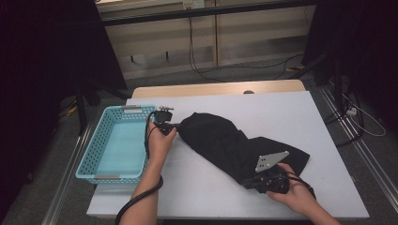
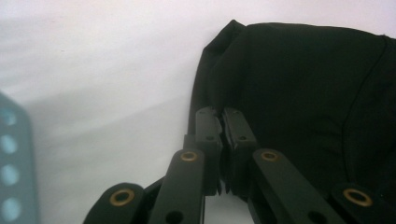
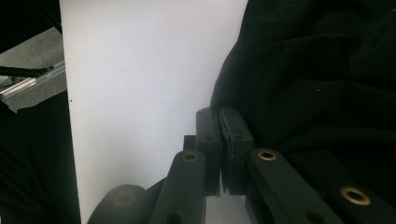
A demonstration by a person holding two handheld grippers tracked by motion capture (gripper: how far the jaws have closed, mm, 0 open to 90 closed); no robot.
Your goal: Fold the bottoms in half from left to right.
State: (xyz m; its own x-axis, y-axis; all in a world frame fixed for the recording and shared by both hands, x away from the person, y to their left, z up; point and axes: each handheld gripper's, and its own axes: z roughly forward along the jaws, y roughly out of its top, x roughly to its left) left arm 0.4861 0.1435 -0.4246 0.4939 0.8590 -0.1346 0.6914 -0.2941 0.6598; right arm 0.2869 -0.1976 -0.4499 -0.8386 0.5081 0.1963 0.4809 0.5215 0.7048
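The black cloth (image 1: 234,143) lies crumpled on the white table (image 1: 291,112), just right of the blue basket (image 1: 115,143). The left gripper (image 1: 177,125) pinches its basket-side edge and the right gripper (image 1: 248,183) its near corner, both jaws closed tight. Judging by this, gripping is done; lifting and folding or moving it to the basket remain.

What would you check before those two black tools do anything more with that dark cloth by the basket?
1. Left tool closed on the edge of the black fabric garment: ok, jaws together at its rim.
2. Right tool closed on the garment's other end: ok, jaws together at its edge.
3. How much cloth each pinch holds: cannot tell.
4. Turquoise perforated plastic basket ready to receive: ok, nothing inside.
5. Garment fully on the white tabletop: ok.
6. Garment lying flat: not ok, bunched and creased.
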